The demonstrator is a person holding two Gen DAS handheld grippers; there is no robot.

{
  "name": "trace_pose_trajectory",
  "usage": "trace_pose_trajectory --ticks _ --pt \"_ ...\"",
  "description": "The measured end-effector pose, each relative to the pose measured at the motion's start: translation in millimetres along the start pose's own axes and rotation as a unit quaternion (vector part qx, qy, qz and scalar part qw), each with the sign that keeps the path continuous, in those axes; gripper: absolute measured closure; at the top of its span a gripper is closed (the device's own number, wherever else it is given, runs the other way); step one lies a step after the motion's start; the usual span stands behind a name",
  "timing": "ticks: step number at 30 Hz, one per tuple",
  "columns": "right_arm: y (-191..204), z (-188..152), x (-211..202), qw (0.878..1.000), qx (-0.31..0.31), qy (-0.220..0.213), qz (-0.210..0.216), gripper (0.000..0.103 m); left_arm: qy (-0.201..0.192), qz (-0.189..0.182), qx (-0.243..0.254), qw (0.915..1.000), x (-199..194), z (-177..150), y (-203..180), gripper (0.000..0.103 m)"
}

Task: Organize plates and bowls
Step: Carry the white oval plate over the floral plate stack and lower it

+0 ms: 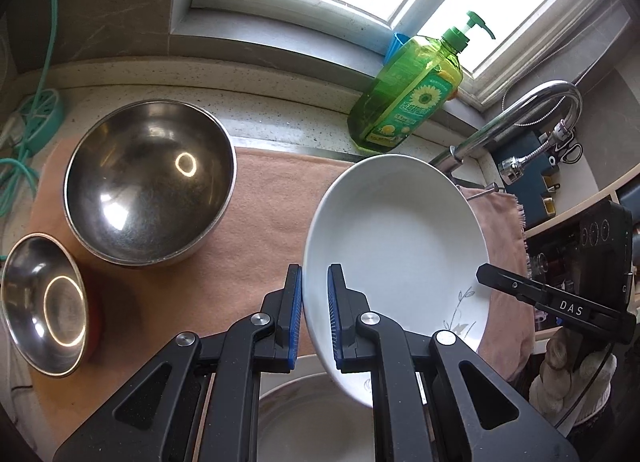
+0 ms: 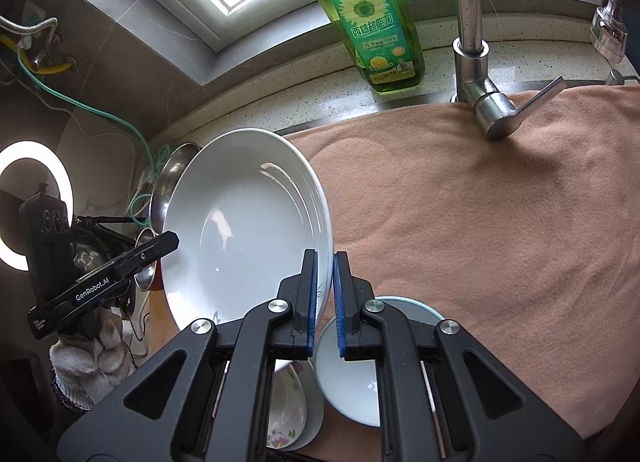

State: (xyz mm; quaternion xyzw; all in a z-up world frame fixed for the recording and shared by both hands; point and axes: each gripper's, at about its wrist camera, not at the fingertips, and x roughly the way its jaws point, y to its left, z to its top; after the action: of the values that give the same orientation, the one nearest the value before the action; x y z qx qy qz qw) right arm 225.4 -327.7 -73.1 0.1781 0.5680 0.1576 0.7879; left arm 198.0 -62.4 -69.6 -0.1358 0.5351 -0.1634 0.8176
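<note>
White plate [image 1: 394, 230] held tilted above the towel-covered desk [image 2: 500, 202], near its back edge, opposite rims pinched by left gripper [image 1: 314, 316] fingers and right gripper [image 2: 325, 302] fingers.

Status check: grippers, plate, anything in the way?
Left gripper and right gripper both shut on white plate, opposite rims. Plate tilted, lifted off the towel. Steel bowls at left, faucet behind; neither touching.

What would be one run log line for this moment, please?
left gripper: shut on white plate rim | right gripper: shut on opposite rim | plate: tilted, above pink towel
</note>
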Motion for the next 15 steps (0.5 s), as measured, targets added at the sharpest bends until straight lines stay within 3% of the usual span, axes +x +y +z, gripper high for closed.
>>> trace_pose_trajectory --ticks 15 --pt "24 -64 -1 1.000 0.000 0.021 -0.006 0.095 0.025 -0.006 0.000 0.9997 -22 -52 24 0.092"
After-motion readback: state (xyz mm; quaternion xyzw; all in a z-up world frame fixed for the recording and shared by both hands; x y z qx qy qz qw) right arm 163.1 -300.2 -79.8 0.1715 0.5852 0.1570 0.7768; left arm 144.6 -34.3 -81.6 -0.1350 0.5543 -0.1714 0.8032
